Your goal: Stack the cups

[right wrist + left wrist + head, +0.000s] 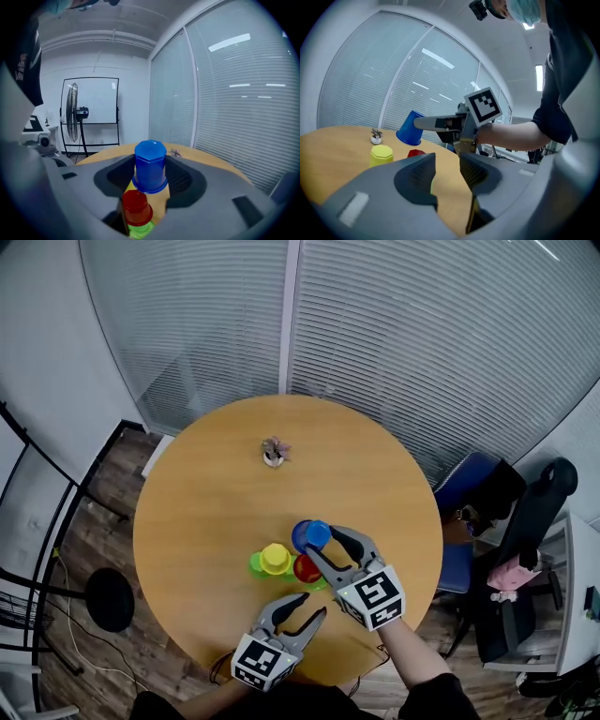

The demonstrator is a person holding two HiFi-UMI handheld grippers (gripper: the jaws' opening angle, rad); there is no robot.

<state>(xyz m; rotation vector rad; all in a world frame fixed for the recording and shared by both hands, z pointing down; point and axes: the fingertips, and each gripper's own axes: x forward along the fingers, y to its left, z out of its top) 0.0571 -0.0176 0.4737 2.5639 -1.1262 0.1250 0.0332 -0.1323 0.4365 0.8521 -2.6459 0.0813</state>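
Between the jaws of my right gripper (151, 174) sits the blue cup (150, 165), upside down, with both pads pressed on its sides just above the flared rim. From the left gripper view I see it hanging tilted in the air above the table (206, 493), rim lowest. My left gripper (447, 169) is released and has nothing in it: its jaws stand partly apart, and only bare tabletop and a sliver of green show through the gap. In the head view it hovers over the near edge of the table, just short of the cups and beside the right gripper. Right under the held cup stands the red cup (136, 206), also upside down, seated on a green cup (141, 229). Just to its left in the head view is the yellow cup (276, 558), inverted as well, with green showing at its lower edge; I cannot tell whether that green belongs to a second cup. Farther across the round wooden top, well apart from the cups, is a small potted plant (275, 452).
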